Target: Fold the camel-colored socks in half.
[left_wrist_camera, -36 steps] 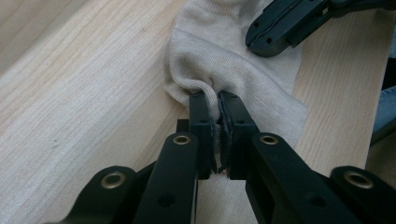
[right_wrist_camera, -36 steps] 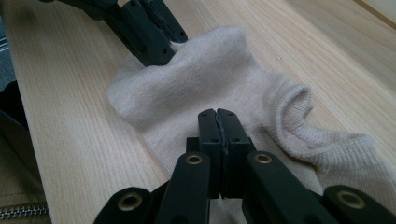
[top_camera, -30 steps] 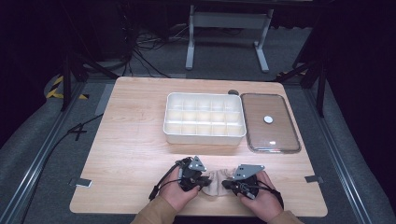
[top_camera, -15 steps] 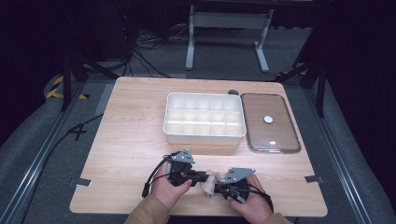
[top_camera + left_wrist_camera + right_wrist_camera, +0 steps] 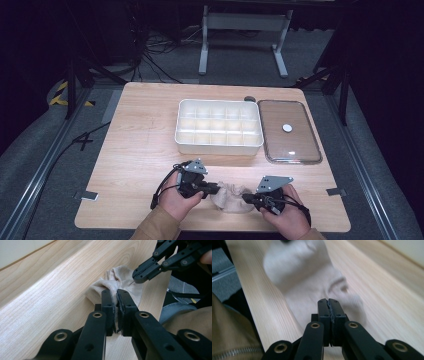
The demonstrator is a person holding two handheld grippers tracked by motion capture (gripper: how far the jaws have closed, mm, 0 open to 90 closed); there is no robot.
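A crumpled beige sock (image 5: 230,196) lies near the front edge of the wooden table (image 5: 145,135), between my two grippers. My left gripper (image 5: 216,189) points right and is shut on the sock's left end. In the left gripper view, ribbed fabric (image 5: 117,280) sits pinched between its jaws (image 5: 116,296). My right gripper (image 5: 246,198) points left with its tips at the sock's right edge. In the right gripper view its jaws (image 5: 328,302) are pressed together over the sock (image 5: 312,277), with no fabric visible between them. The left gripper view shows the right gripper (image 5: 136,277) touching the sock's edge.
A white divided tray (image 5: 218,147) stands mid-table behind the sock, its compartments looking bare. Its clear lid (image 5: 289,150) with a white knob lies flat to the right. A small dark round thing (image 5: 249,98) sits behind the tray. The table's front edge is just below both hands.
Both hands slid left, then the right gripper drew back right. The sock stays between the two grippers and now looks a little more spread out.
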